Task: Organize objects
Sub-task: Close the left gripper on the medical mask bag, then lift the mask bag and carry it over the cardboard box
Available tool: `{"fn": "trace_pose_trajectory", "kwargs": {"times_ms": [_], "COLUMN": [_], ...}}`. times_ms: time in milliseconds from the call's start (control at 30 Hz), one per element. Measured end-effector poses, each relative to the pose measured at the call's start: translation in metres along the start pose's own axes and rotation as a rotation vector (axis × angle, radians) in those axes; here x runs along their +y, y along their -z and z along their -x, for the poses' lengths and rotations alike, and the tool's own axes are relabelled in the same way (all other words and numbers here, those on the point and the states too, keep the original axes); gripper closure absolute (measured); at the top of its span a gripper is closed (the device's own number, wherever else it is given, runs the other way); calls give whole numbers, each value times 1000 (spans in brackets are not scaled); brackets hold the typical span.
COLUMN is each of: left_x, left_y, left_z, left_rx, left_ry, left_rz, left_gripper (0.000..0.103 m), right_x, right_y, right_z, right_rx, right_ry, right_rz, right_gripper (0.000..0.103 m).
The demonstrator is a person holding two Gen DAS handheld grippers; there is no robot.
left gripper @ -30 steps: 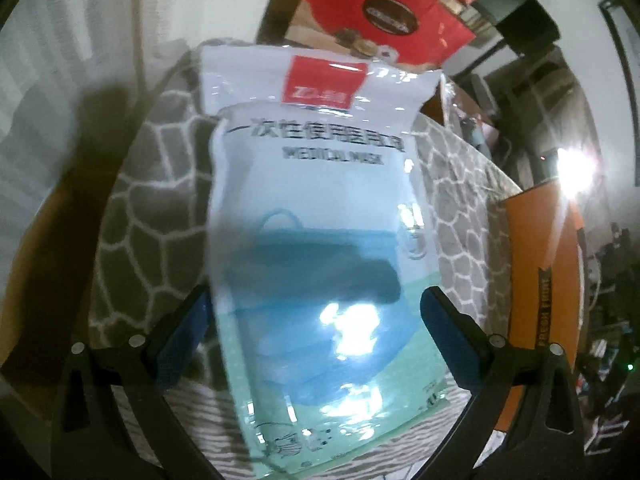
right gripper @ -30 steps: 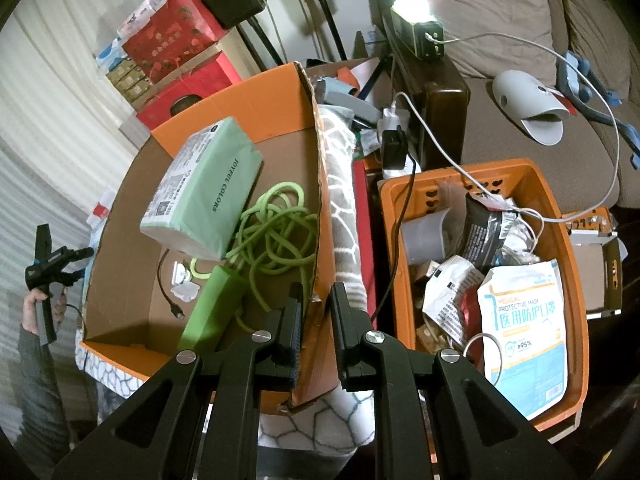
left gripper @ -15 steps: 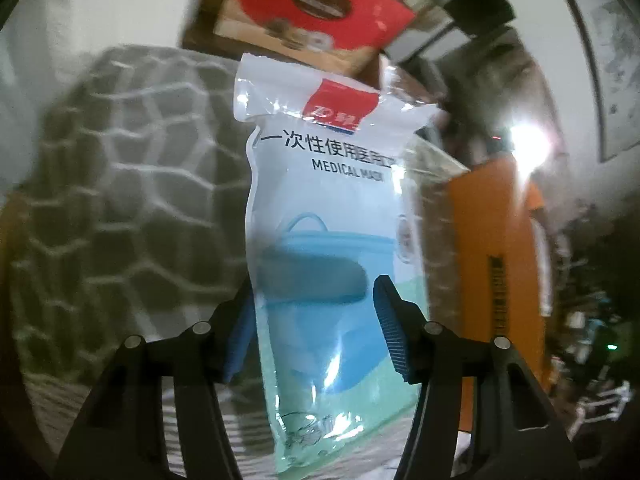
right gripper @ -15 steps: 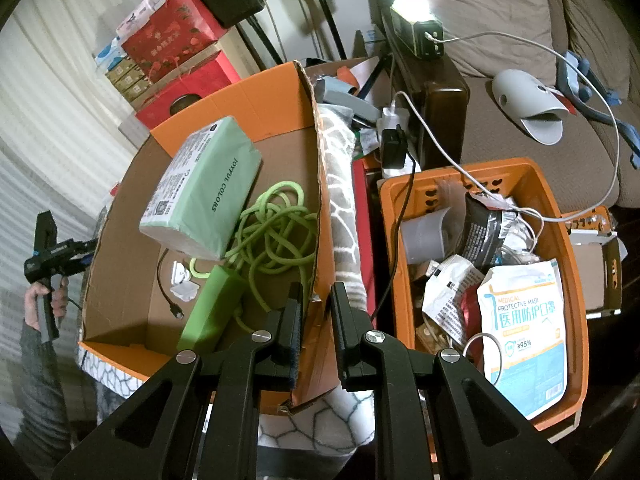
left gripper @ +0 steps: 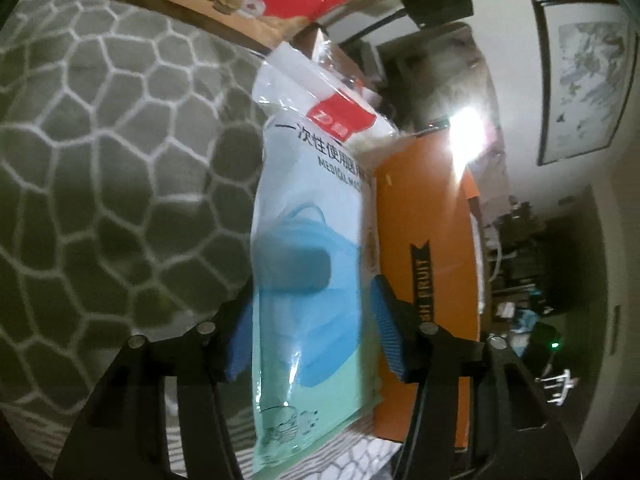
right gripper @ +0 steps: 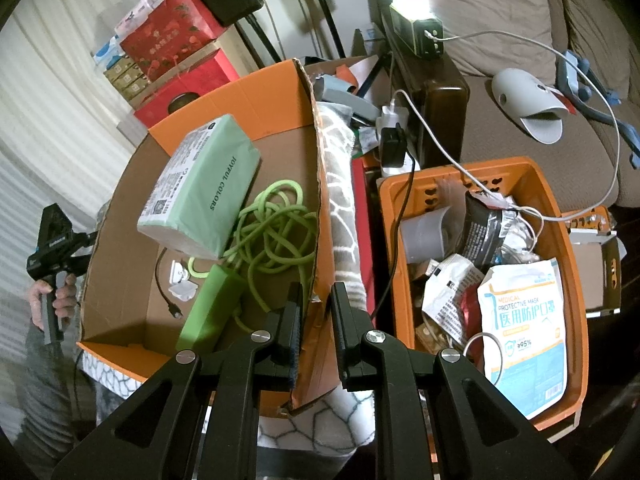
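**Tongs at the orange box**

Left tongs (left gripper: 310, 320) are closing, their blue pads (left gripper: 386, 334) on both sides of one mask packet (left gripper: 308, 240), which stands upright between a grey patterned blanket (left gripper: 112, 168) and the orange box (left gripper: 424, 220).

Right tongs (right gripper: 314, 316) are pressed nearly together astride the box wall (right gripper: 316, 184). Inside: one green tissue pack (right gripper: 204, 184), one green cord (right gripper: 276, 228). One orange basket (right gripper: 560, 240) stands beside a brown sofa (right gripper: 500, 140).
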State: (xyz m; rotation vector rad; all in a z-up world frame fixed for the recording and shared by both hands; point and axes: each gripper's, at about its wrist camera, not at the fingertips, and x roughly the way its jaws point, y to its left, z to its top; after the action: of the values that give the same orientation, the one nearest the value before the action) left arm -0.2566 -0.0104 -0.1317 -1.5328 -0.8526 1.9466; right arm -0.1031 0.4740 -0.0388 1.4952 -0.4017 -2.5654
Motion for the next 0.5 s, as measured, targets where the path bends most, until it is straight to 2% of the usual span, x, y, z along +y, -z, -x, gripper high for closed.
{"fn": "trace_pose_trajectory", "kwargs": {"times_ms": [33,133,167,200,400,500], "left_x": [-1,-7,-9,-10,-13,-20], "left_y": [0,2,3,3,5,6], "left_z": [-2,-8,-9,-9,7,19], "left_rx": [3,12,8,4,-34,-73], "left_ry": [-8,-60,-77,-86,-45,-23], "left_rz": [-4,-38,-47,-51,-5,-2], "left_gripper": [56,68,75,76,92,94], "right_x": [0,-1,-1,-1,-1,0], "right_y": [0,1,1,1,1,1], "right_z": [-1,-2,-2,-2,-2,-2], "right_rx": [1,3,3,3,5,5], "right_ry": [1,2,1,1,4,4], "right_rz": [0,-1,-4,-5,-5,-6], "right_gripper": [88,88,88,88,88,88]}}
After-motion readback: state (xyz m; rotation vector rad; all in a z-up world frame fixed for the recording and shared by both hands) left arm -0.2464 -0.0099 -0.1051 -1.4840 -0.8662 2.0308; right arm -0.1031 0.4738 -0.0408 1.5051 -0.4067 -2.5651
